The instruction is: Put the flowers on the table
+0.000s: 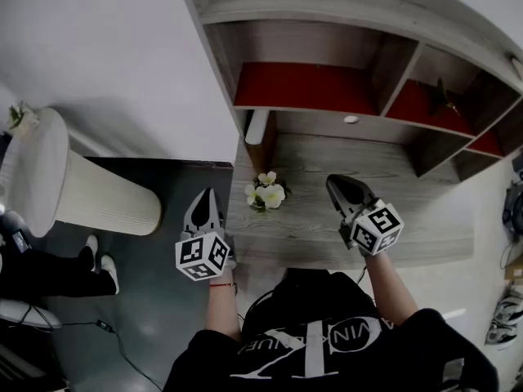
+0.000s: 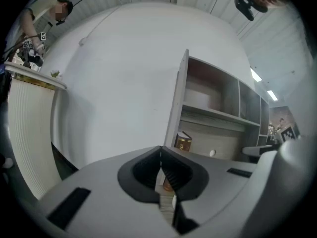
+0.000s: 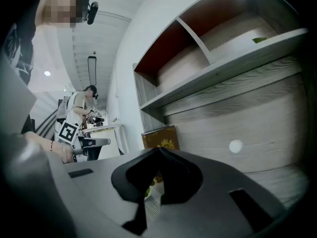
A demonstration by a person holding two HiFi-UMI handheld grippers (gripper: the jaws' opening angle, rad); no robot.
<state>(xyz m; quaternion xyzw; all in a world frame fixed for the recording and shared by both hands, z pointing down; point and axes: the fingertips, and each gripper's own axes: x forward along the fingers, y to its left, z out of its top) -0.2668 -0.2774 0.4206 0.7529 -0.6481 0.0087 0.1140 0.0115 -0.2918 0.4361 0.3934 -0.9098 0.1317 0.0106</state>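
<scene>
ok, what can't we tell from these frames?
- Flowers, head view: blooms hide any vase beneath; gripper views: shut jaws cover nearly all.
- Brown box, both gripper views: print too small to read.
- Small dark shelf item, head view: too small, shadowed.

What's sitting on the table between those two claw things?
The head view shows white flowers on the wooden table, between left gripper and right gripper.
</scene>
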